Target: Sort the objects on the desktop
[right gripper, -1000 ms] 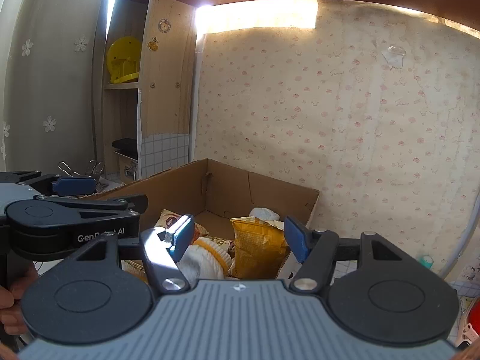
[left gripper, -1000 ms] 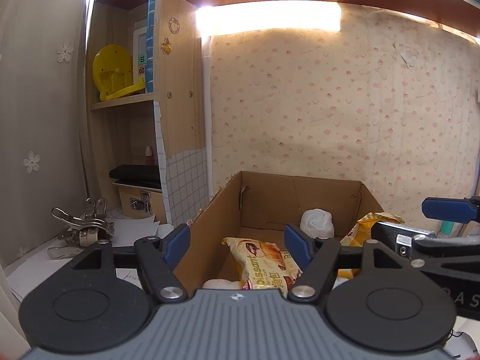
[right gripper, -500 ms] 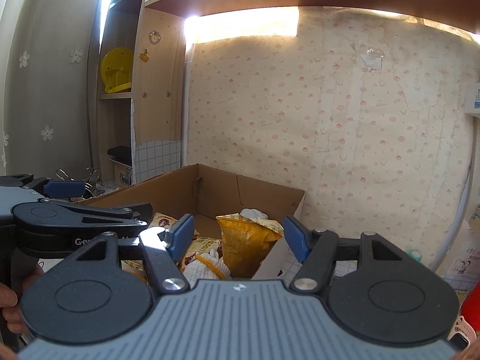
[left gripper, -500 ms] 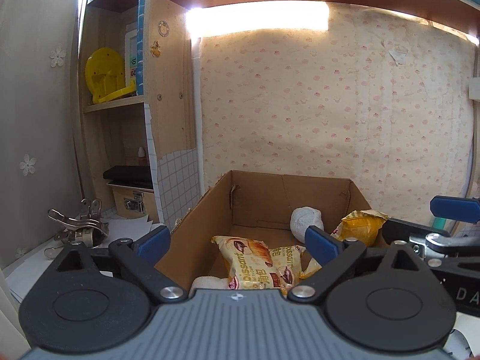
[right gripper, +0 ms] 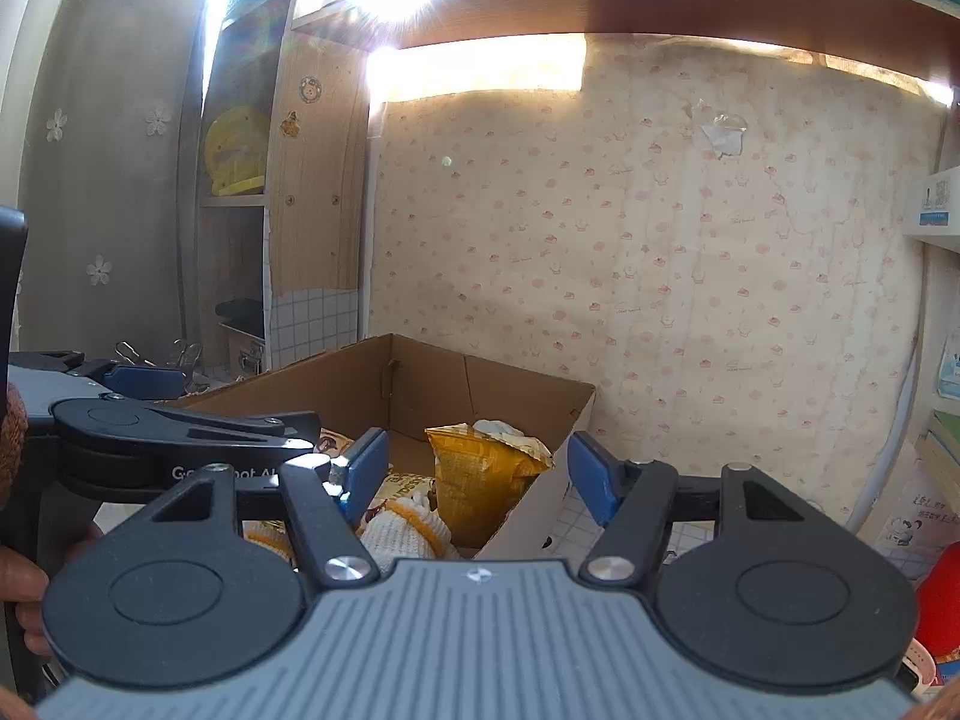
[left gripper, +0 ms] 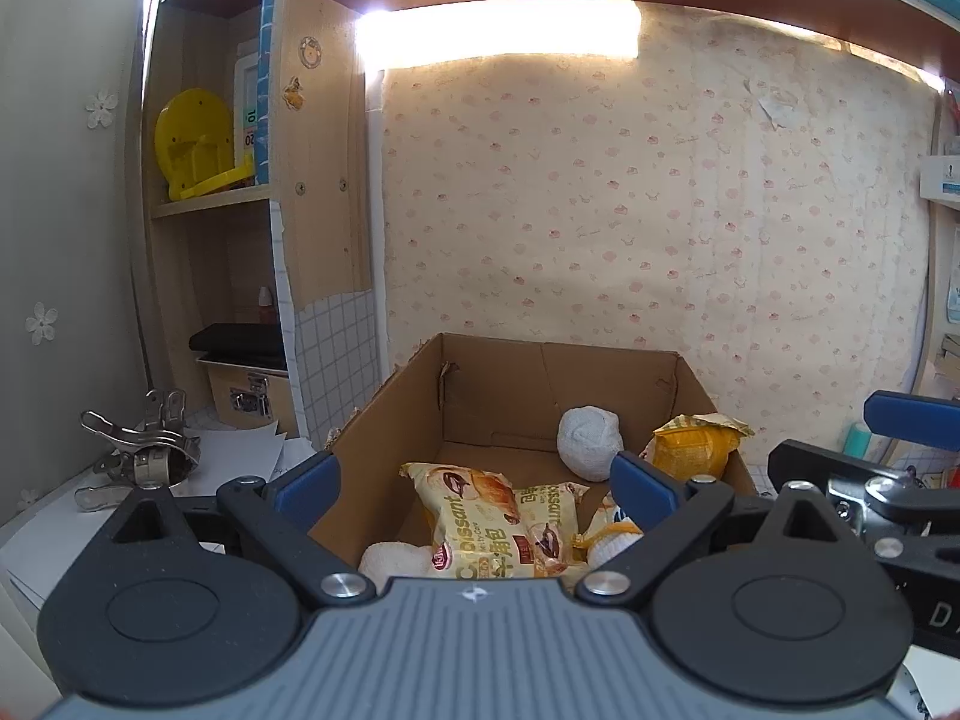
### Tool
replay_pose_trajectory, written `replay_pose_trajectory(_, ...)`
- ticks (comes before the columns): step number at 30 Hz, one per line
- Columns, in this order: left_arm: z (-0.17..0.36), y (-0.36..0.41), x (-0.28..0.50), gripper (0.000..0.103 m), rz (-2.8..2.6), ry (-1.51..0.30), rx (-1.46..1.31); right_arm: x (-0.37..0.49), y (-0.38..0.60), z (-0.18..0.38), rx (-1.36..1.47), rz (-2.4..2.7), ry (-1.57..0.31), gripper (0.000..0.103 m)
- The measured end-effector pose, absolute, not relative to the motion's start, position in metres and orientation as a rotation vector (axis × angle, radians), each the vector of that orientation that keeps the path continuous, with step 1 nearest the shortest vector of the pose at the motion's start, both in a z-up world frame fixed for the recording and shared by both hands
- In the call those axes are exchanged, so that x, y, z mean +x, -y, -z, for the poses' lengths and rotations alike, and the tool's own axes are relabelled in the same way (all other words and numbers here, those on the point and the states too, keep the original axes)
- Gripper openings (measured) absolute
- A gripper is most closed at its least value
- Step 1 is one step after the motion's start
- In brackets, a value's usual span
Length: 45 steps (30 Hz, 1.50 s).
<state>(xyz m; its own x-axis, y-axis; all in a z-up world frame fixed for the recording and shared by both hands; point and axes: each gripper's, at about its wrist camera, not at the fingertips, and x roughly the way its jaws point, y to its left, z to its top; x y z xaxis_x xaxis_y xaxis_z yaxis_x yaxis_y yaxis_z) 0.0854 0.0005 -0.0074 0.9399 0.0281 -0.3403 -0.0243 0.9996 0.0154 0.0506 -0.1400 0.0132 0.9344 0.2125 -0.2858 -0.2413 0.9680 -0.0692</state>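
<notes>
An open cardboard box (left gripper: 384, 420) stands on the desk against the wall; it also shows in the right wrist view (right gripper: 336, 378). Inside lie croissant snack packs (left gripper: 474, 516), a white ball of cloth (left gripper: 588, 443), an orange-yellow snack bag (left gripper: 690, 450) (right gripper: 480, 474) and a white-and-yellow plush item (right gripper: 402, 531). My left gripper (left gripper: 474, 489) is open and empty, held above the box's near edge. My right gripper (right gripper: 480, 474) is open and empty, to the right of the left one, above the box's right corner.
A wooden shelf unit (left gripper: 312, 192) stands at the left with a yellow plastic item (left gripper: 192, 144) and a small latched box (left gripper: 246, 396). Metal clips (left gripper: 138, 450) lie on papers at the left. A red object (right gripper: 936, 594) sits at the far right.
My left gripper's jaws have opened wider. Both grippers have risen and drawn back a little from the box, and the right one has tilted up.
</notes>
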Motion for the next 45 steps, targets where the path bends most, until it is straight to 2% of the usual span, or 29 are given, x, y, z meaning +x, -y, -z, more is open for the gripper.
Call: replay_pose_trajectory(45, 0.006, 0.007, 0.083, 0.099, -0.001, -0.347, 0.022, 0.036, 0.145, -0.011, -0.092, -0.205, -0.272, 0.065)
